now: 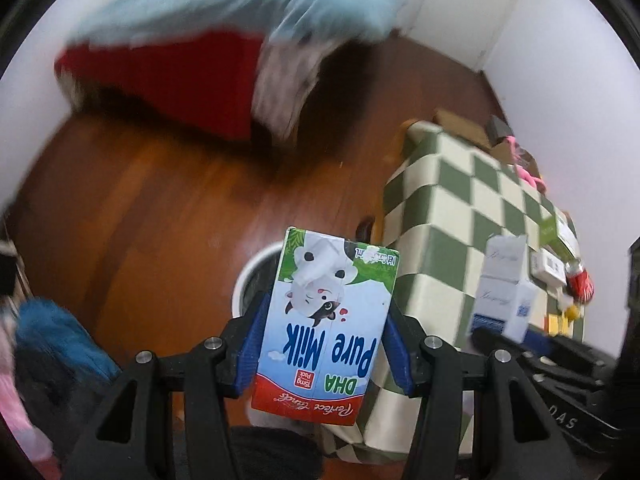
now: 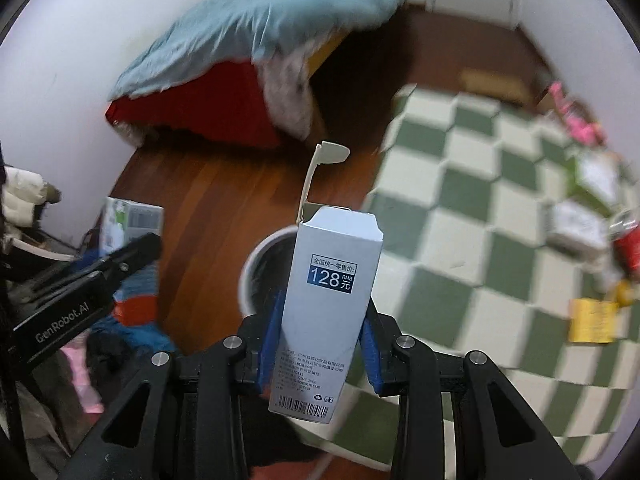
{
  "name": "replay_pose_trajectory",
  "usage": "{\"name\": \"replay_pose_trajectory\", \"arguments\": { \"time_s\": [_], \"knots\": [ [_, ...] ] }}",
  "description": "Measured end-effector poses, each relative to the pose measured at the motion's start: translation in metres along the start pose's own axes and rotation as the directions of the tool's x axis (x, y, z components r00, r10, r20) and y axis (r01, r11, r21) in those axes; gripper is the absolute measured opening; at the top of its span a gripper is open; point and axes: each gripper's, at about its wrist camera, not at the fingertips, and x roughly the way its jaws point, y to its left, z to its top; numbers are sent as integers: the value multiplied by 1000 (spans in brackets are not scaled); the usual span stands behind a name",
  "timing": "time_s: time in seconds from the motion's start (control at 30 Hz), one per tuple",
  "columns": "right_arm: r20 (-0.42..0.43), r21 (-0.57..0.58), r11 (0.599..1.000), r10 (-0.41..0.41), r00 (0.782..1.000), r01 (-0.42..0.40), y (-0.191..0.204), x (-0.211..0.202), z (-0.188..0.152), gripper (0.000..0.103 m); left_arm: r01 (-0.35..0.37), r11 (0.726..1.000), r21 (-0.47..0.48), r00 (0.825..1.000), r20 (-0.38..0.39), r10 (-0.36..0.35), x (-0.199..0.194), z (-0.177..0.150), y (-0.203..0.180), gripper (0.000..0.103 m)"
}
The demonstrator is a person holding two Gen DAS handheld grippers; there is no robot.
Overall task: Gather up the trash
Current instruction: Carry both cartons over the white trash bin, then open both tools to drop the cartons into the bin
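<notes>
My left gripper [image 1: 328, 312] is shut on a milk carton [image 1: 328, 320] printed "Pure Milk" with a cartoon cow, its blue pads pressing both sides. The right gripper [image 2: 324, 312] is shut on a tall grey-white box [image 2: 332, 280] with a "128" price label and an open top flap. Both items hang over a white-rimmed waste bin [image 1: 246, 276] [image 2: 256, 260] on the wooden floor. The grey-white box [image 1: 504, 280] also shows at the right of the left wrist view. The milk carton [image 2: 132, 220] appears at the left of the right wrist view.
A table under a green-and-cream checked cloth [image 2: 480, 208] stands right of the bin, with small boxes [image 2: 576, 224], a red can [image 2: 630, 248] and a yellow item [image 2: 592, 320] on it. A bed with a light blue blanket [image 2: 260, 28] lies behind. Clothes [image 1: 56, 340] are piled at the left.
</notes>
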Motion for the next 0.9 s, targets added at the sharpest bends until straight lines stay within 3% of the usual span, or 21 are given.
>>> {"name": "replay_pose_trajectory", "arguments": {
  "time_s": [0.17,0.43,0.5,0.53,0.63,0.83,0.9],
  "knots": [
    [-174,76,995,81,981,-68,2,85,20,38,83,989,-120,985,-141,-100,64,12,41,50],
    [-339,71,996,66,939,-44,13,173,43,38,55,980,-191,959,-263,-105,122,16,70,54],
    [-381,53,998,53,923,-35,17,190,50,39,52,975,-216,956,-272,-112,125,11,79,81],
    [-396,46,998,48,917,-32,19,195,51,39,51,972,-227,955,-274,-114,125,8,82,88],
    [-437,28,999,30,899,-19,24,217,61,41,28,969,-247,955,-278,-99,121,1,96,92],
    [-471,17,1000,25,882,-19,31,229,64,69,-97,972,-212,972,-229,47,92,-10,108,93],
    [-470,11,1000,23,882,-20,33,224,58,84,-145,973,-181,975,-195,109,81,-13,106,92]
  ]
}}
